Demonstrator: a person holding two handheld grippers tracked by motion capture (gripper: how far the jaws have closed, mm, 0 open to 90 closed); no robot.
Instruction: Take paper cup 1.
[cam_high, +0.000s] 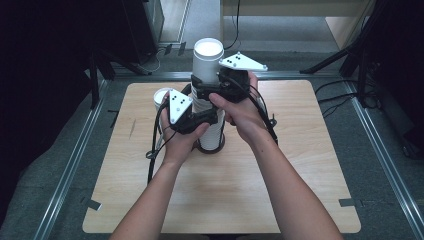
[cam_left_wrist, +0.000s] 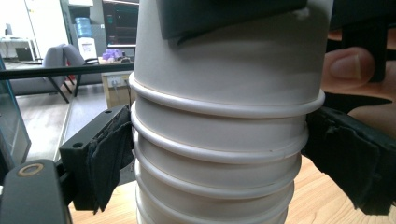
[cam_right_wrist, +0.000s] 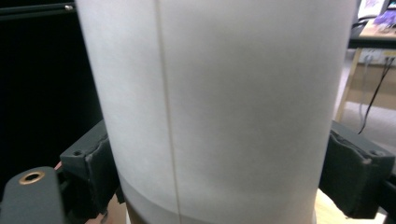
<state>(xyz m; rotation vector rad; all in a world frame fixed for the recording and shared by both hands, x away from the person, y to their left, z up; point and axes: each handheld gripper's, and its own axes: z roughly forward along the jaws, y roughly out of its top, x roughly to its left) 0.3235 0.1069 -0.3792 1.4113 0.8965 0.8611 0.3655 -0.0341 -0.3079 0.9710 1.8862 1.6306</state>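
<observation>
A tall stack of white paper cups (cam_high: 208, 62) stands upside down in the middle of the wooden table (cam_high: 280, 190). My left gripper (cam_high: 209, 121) reaches in from the left, low on the stack. In the left gripper view its black pads (cam_left_wrist: 112, 154) touch the rolled rims of the cup stack (cam_left_wrist: 219, 140) on both sides. My right gripper (cam_high: 201, 91) sits higher, and its jaws close on the smooth wall of the top cup (cam_right_wrist: 224, 102). Both padded jaws press against that wall. The person's hands hide the middle of the stack.
A single white cup (cam_high: 161, 96) stands on the table just behind the left hand. Metal rails (cam_high: 75, 155) frame the table, and dark stands and cables sit beyond its far edge. Bare tabletop lies in front and to the right.
</observation>
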